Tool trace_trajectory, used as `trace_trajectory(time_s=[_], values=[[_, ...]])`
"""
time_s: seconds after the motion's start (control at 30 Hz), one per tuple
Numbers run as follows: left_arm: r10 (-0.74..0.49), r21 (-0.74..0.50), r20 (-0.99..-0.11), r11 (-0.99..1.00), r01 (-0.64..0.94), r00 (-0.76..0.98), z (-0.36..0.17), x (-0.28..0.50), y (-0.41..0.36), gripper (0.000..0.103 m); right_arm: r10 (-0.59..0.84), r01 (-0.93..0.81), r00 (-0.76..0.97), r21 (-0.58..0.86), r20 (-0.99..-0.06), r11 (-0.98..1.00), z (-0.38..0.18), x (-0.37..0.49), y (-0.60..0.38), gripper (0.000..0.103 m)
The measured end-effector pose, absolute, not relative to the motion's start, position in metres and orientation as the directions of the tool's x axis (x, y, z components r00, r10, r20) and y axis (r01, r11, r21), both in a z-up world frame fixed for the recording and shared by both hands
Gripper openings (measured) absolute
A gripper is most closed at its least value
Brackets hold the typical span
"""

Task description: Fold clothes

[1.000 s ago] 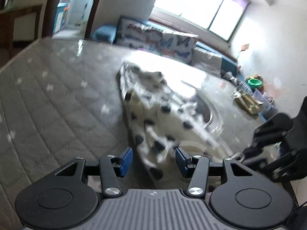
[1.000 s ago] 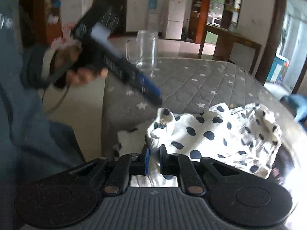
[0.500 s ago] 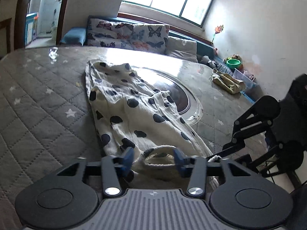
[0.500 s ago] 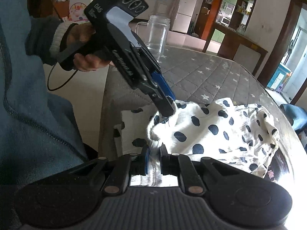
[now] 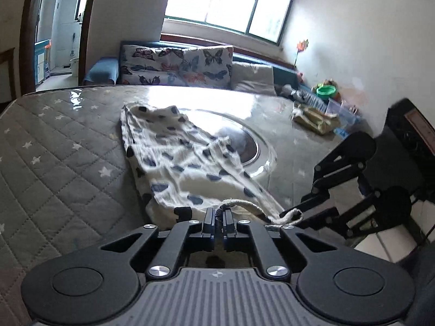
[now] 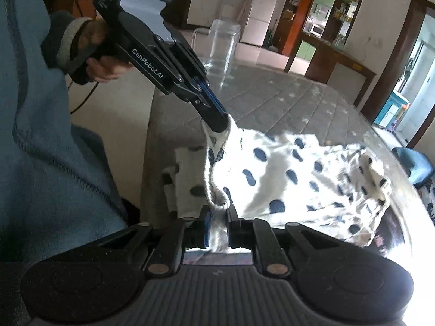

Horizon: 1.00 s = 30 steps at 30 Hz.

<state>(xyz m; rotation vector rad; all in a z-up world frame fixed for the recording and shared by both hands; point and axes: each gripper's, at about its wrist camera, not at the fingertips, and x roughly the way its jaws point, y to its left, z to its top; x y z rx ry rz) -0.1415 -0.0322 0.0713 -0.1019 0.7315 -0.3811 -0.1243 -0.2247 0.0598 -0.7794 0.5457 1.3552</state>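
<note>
Left wrist view shows the bench (image 5: 49,168), quilted grey with white stars and a round glass inset, carrying the spotted garment (image 5: 174,160), white with dark dots. The garment's long axis runs straight away from the person toward the window, its far end lying crumpled near the glass inset and its near end at the bench's front edge. Across that near end runs the ribbed hem (image 5: 244,205), stretched between both tools. The left gripper (image 5: 218,218) has its fingers pressed together on the hem at one end. From the right wrist view, the right gripper (image 6: 217,217) has its fingers closed down on the cloth at the hem's other end, with white fabric filling the narrow gap between them. Both grips sit side by side along the near edge, neither nearer the far end than the other. Any fold, I judge, would carry this held edge forward along the long axis, both hands travelling together so the hem stays level.
</note>
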Motion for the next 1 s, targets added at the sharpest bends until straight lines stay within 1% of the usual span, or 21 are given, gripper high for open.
trace_trajectory(time_s=[0.03,0.07,0.2,0.23,0.3,0.4,0.47,0.53,0.8,1.0], values=[[-0.376,-0.216,-0.632,0.925,0.312,0.677,0.072,-0.144,-0.033,0.008,0.645,-0.985,0.151,-0.172,-0.749,0.031,0.060,-0.124,-0.225,0.020],[-0.379,-0.211,-0.633,0.924,0.320,0.675,0.073,-0.146,-0.033,0.009,0.643,-0.985,0.147,-0.168,-0.751,0.029,0.059,-0.124,-0.226,0.022],[-0.394,-0.196,-0.632,0.914,0.355,0.667,0.076,-0.156,-0.033,0.012,0.636,-0.988,0.130,-0.152,-0.761,0.020,0.058,-0.122,-0.229,0.022],[-0.409,-0.204,-0.626,0.908,0.366,0.664,0.078,-0.157,-0.029,0.018,0.634,-0.989,0.124,-0.145,-0.763,0.019,0.058,-0.121,-0.230,0.023],[-0.419,-0.195,-0.606,0.902,0.385,0.676,0.085,-0.161,-0.023,0.026,0.641,-0.994,0.107,-0.095,-0.760,0.054,0.066,-0.113,-0.233,0.024],[-0.423,-0.173,-0.564,0.901,0.399,0.709,0.098,-0.160,-0.018,0.026,0.656,-0.987,0.148,-0.071,-0.740,0.143,0.067,-0.093,-0.229,0.024],[-0.433,-0.187,-0.539,0.898,0.399,0.722,0.102,-0.151,-0.019,0.026,0.659,-0.977,0.187,-0.066,-0.729,0.203,0.065,-0.078,-0.224,0.024],[-0.451,-0.201,-0.532,0.889,0.411,0.716,0.099,-0.136,-0.025,0.025,0.659,-0.963,0.225,-0.060,-0.718,0.263,0.064,-0.063,-0.220,0.024],[-0.504,-0.243,-0.623,0.852,0.464,0.599,0.056,-0.092,-0.065,0.025,0.633,-0.872,0.377,-0.029,-0.676,0.488,0.057,-0.004,-0.202,0.024],[-0.508,-0.257,-0.663,0.845,0.470,0.550,0.039,-0.089,-0.072,0.026,0.531,-0.796,0.455,-0.060,-0.715,0.602,0.041,0.040,-0.208,0.024]])
